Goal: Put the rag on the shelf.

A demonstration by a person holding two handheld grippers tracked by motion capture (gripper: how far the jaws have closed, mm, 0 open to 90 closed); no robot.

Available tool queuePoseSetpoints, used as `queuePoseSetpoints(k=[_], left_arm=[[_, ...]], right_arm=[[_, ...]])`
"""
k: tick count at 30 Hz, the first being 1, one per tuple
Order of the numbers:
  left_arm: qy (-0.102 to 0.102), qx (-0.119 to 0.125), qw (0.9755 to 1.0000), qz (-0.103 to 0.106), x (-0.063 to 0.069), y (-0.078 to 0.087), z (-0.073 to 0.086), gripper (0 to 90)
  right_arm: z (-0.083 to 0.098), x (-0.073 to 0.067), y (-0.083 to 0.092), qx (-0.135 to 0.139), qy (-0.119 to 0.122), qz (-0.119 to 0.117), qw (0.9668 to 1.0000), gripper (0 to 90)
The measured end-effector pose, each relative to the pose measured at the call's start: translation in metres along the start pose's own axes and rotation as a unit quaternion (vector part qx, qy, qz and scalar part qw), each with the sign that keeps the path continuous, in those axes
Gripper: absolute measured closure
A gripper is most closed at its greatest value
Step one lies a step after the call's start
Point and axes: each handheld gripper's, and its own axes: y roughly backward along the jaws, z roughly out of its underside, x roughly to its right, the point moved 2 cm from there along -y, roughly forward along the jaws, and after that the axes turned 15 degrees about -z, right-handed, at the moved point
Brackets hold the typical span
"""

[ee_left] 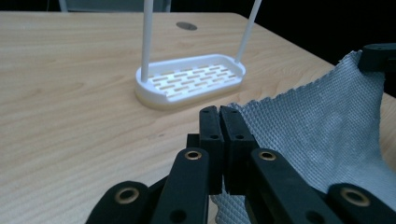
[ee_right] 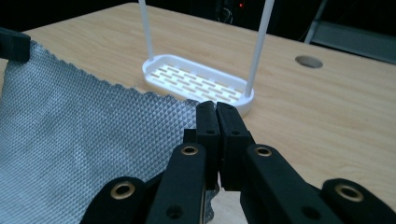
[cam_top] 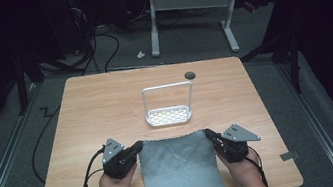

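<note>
Low in the frame, the left claw [cam_top: 138, 145] and right claw [cam_top: 208, 133] each pinch a far corner of the grey cloth [cam_top: 179, 170] on the tabletop [cam_top: 100, 104], below the white rack [cam_top: 169, 116].

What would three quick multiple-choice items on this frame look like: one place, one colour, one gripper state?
1. Where is the rack relative to the cloth?
A. On top of it
B. Beyond its far edge, on the table
C. Off the table

2. What colour is the cloth?
A. Grey
B. Red
C. Green

3. How do the left gripper and right gripper stand?
A. Both open, clear of the cloth
B. Left shut on cloth, right open
C. Each shut on a far corner of the cloth

Answers:
1 B: the high view shows the white rack standing on bare wood just past the cloth's far edge.
2 A: grey textured weave in both gripper views.
3 C: in each gripper view the jaws are pressed together with the cloth's corner between them.
</note>
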Motion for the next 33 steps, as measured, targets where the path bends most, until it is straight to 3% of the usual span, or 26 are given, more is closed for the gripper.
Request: queuePoseSetpoints(k=[9,18,27,33], left_arm=[[0.005,0.041,0.9991,0.0,0.003,0.017,-0.033,88.2],[-0.016,0.079,0.9967,-0.006,0.011,0.039,-0.063,88.5],[-0.017,0.113,0.9935,-0.009,0.01,0.053,-0.085,88.7],[-0.019,0.124,0.992,-0.018,0.004,0.051,-0.099,88.8]], right_arm=[[-0.025,0.0,0.008,0.04,0.01,0.004,0.9992,89.5],[-0.062,-0.008,0.031,0.092,0.039,0.01,0.9949,89.5],[-0.083,-0.012,0.04,0.12,0.052,0.012,0.9914,89.5],[-0.094,-0.01,0.038,0.126,0.058,0.014,0.9903,89.5]])
